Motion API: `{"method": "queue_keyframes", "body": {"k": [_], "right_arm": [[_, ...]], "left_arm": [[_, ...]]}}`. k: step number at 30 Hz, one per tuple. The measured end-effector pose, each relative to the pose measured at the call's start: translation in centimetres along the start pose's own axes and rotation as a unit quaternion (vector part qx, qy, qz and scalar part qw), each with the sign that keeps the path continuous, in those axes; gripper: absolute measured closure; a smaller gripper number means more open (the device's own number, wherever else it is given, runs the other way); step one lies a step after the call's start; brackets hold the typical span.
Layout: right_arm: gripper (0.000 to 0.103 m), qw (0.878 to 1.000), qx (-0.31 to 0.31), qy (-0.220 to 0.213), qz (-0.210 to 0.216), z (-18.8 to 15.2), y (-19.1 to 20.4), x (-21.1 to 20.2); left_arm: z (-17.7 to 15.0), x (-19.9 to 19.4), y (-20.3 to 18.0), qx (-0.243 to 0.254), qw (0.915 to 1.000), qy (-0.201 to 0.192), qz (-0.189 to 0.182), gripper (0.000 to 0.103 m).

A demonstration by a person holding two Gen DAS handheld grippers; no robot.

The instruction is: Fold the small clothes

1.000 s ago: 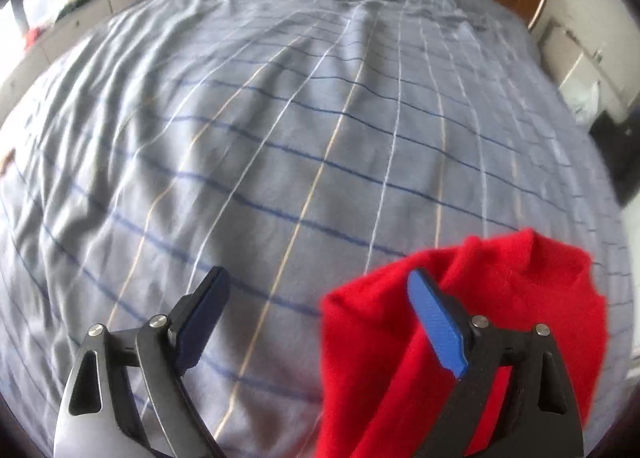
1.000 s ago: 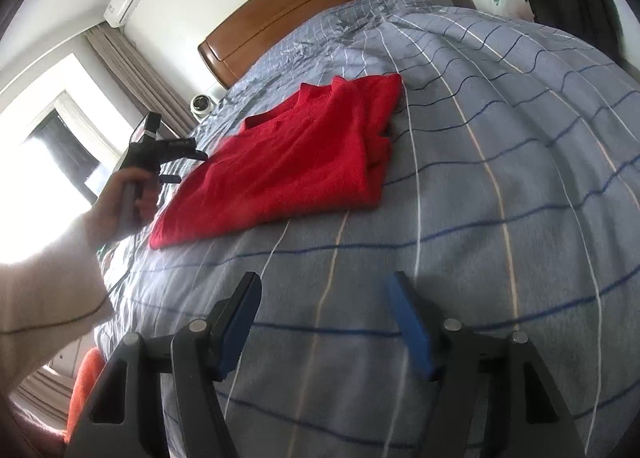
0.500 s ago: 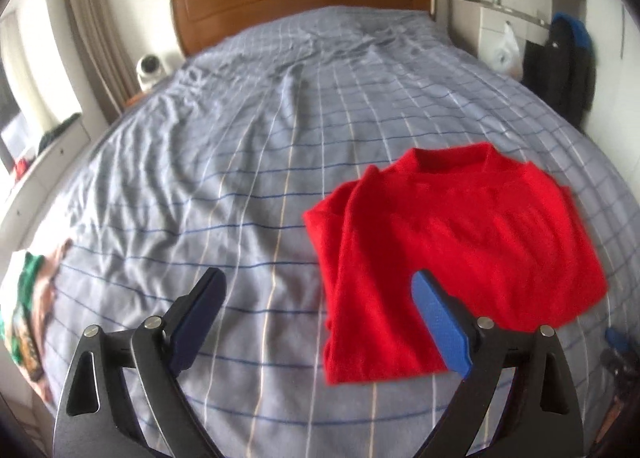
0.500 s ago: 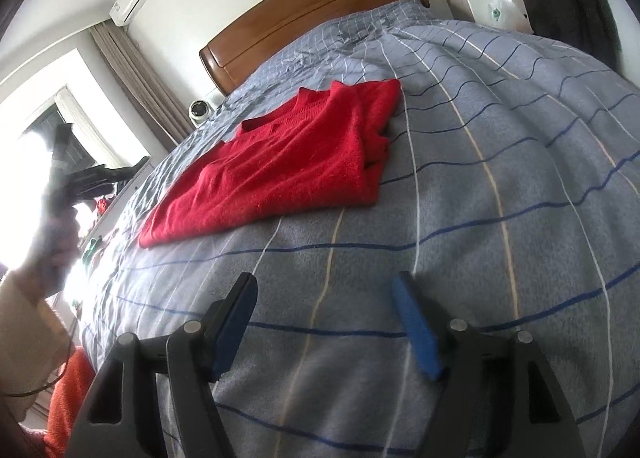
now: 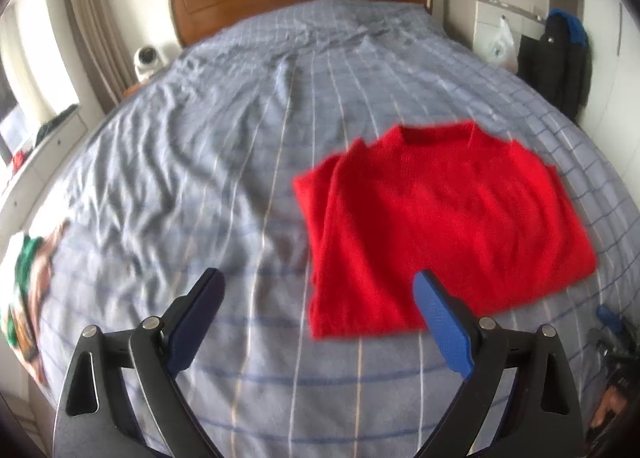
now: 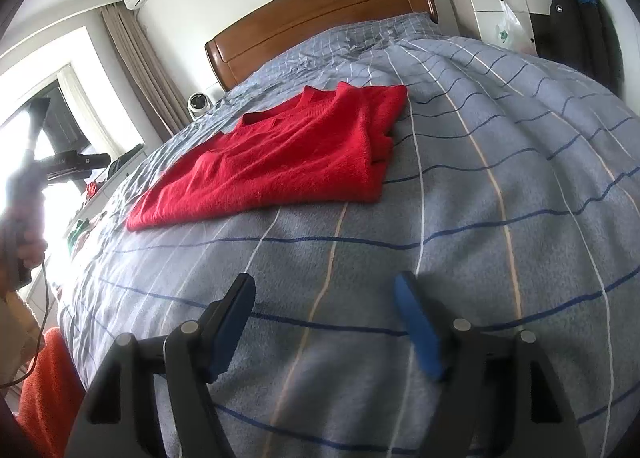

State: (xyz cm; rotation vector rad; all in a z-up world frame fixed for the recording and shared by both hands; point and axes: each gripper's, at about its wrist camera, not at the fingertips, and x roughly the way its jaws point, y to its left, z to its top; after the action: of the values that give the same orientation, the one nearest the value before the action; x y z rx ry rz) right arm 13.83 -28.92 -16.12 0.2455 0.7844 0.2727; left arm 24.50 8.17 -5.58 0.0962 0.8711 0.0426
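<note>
Sweater (image 5: 440, 234) is being seen lying flat on the bed (image 5: 200, 177), just ahead and right of the empty, spread left tool (image 5: 316, 306), further ahead-left of the empty, spread right tool (image 6: 324, 310).

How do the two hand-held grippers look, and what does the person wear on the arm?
Both the left gripper and the right gripper have black angular arms with silver pivot bolts and flat blue pads on the fingers. A thin dark cable hangs below the left hand. No sleeve is clearly visible.
</note>
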Motion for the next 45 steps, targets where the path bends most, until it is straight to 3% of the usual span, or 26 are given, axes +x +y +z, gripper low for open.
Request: {"method": "queue_keyframes", "body": {"k": [6,7,10,13,16,21,24,25,26,27,31,34,37,42,43,45], "right_arm": [[0.031,0.998,0.059,0.017,0.023,2.8,-1.0,-1.2],[0.031,0.997,0.067,0.018,0.028,3.7,-1.3,-1.3],[0.031,0.996,0.079,0.014,0.033,7.2,-2.0,-0.8],[0.024,0.994,0.102,0.024,0.041,11.2,-3.0,1.6],[0.024,0.987,0.152,0.045,0.038,13.6,-4.8,4.9],[0.024,0.971,0.218,0.093,0.044,13.6,-6.1,9.4],[0.029,0.972,0.206,0.11,0.035,13.3,-5.5,11.3],[0.047,0.974,0.188,0.125,0.027,13.4,-4.8,12.1],[0.08,0.975,0.172,0.14,0.016,13.4,-4.2,12.6],[0.085,0.975,0.163,0.149,0.003,13.7,-3.7,12.8],[0.086,0.984,0.12,0.13,-0.025,16.3,-0.1,11.5],[0.086,0.991,0.067,0.11,0.021,19.6,6.2,10.4],[0.086,0.991,0.014,0.121,0.055,20.9,12.6,11.5],[0.086,0.983,-0.066,0.156,0.074,18.7,21.7,17.2],[0.083,0.98,-0.07,0.169,0.079,17.7,23.0,18.8],[0.065,0.968,-0.055,0.219,0.106,15.4,24.5,22.1]], "left_arm": [[-10.2,2.0,0.6,-0.016,0.9971,0.066,-0.033,0.007],[-11.5,1.9,0.6,-0.017,0.9969,0.066,-0.039,0.007],[-14.3,-0.1,0.6,-0.004,0.9994,0.011,-0.031,0.007],[-14.4,-0.7,1.0,0.001,0.9995,0.006,-0.032,0.006],[-14.3,-0.4,2.4,-0.021,0.9994,0.003,-0.026,0.006],[-14.9,0.7,5.0,-0.046,0.9985,-0.004,-0.03,0.002],[-14.8,1.0,5.2,-0.053,0.9981,-0.007,-0.033,0.0],[-14.7,1.1,5.3,-0.052,0.9981,-0.007,-0.032,0.0],[-14.6,1.1,5.3,-0.05,0.9982,-0.007,-0.031,0.0],[-14.5,1.0,5.5,-0.05,0.9983,-0.008,-0.028,0.0],[-14.0,0.9,7.2,-0.067,0.9972,-0.024,0.023,0.0],[-13.8,1.7,9.2,-0.108,0.9937,-0.015,0.024,0.0],[-14.0,2.3,10.3,-0.137,0.9904,-0.009,0.016,0.0],[-14.1,2.6,10.0,-0.121,0.9922,-0.011,0.026,0.0],[-14.2,2.6,10.0,-0.119,0.9924,-0.011,0.027,0.0],[-14.1,2.6,9.9,-0.121,0.9923,-0.011,0.025,0.0]]}}
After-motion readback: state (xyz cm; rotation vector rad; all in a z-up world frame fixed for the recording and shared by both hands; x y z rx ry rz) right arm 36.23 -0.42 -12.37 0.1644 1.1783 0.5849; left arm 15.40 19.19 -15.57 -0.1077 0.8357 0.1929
